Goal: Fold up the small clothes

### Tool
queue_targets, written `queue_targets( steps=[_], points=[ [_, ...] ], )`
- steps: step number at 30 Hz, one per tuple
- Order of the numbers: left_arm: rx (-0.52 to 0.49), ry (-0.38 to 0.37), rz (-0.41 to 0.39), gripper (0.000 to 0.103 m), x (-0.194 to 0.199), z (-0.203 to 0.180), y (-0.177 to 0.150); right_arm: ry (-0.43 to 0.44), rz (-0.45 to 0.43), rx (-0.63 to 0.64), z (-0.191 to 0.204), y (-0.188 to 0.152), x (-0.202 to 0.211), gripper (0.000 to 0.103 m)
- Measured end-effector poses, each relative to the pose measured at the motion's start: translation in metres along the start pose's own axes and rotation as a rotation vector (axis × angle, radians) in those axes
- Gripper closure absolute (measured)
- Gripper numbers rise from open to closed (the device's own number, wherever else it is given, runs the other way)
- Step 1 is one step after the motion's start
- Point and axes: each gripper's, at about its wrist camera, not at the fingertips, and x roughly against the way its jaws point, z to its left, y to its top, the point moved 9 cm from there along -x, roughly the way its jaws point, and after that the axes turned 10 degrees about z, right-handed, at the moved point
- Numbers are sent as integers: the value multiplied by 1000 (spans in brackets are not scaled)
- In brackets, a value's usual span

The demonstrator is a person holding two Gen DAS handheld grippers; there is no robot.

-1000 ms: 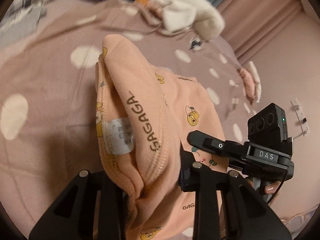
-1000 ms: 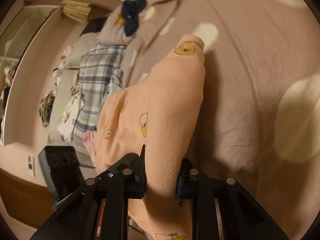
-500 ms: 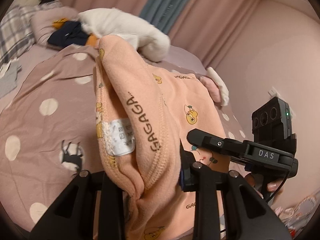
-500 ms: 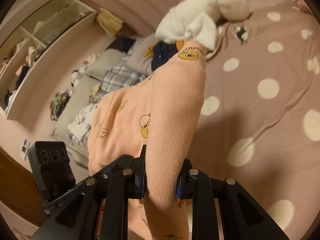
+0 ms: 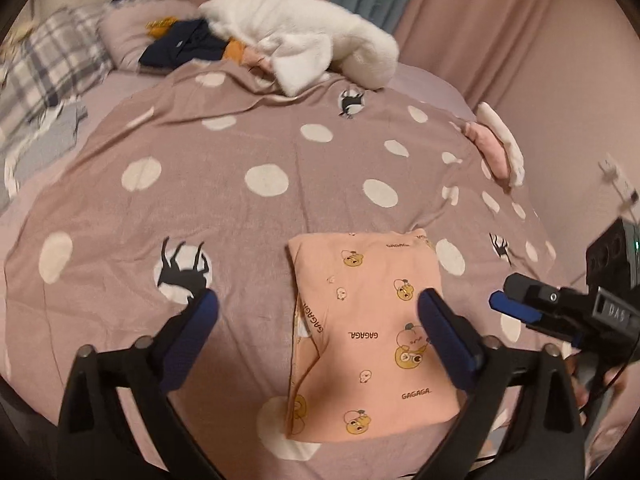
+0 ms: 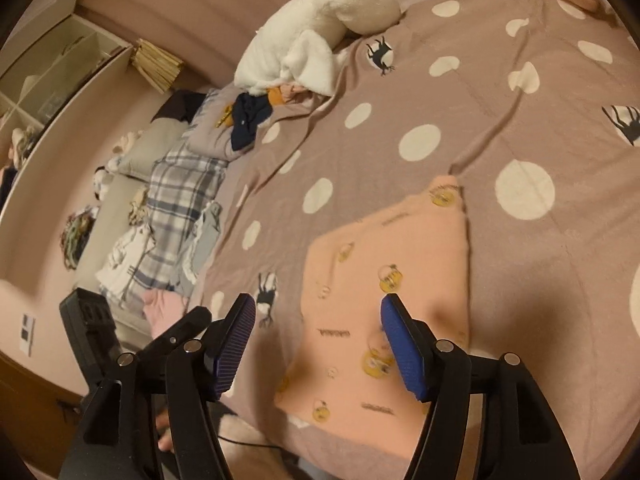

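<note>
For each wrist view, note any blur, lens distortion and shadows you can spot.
Left wrist view: fisheye bends the bedspread; plaid pillow smeared at the edge; peach garment sharp. Right wrist view: garment print motion-blurred; dark shadow falls across its near right side.

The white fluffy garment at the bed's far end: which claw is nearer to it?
Cannot tell. Both the left claw and right claw are far from the white fluffy garment, over the folded peach garment.

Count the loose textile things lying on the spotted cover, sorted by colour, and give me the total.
Peach with ducks: 1, the folded garment, lying free as the jaws of both grippers open.
White: 1, the fleece.
Navy: 1, the dark cloth.
Pink: 1, the bundle at the edge.
Total: 4. An orange scrap by the fleece is too hidden to count.
</note>
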Motion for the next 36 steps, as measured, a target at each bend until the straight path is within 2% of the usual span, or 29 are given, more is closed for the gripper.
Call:
queue_targets(
  steps=[3,6,8,10,15,18,23,30,36],
  points=[
    [-46,23,-23,0,7,-8,-5,0,7,6,3,-5,3,34],
    [-72,19,2,0,7,-17,-10,-18,8,-1,-2,-8,6,32],
    [-83,-9,2,0,8,-22,-12,-18,6,-10,-4,-10,7,28],
    [-100,-5,-14,0,10,-27,-13,-20,5,-14,-5,-12,9,22],
    [-160,48,-36,0,14,-37,-18,-57,5,-29,-13,-18,13,21],
    [-184,42,-35,0,14,-43,-22,-77,3,-32,-16,-23,15,19],
    [-217,80,-71,0,16,-50,-26,-176,1,-2,-20,-32,17,16],
    [-222,66,-62,0,14,-58,-30,-312,-5,72,-20,-40,19,4],
    [-295,93,-66,0,14,-67,-37,-429,-33,115,-22,-42,25,4]
  ],
)
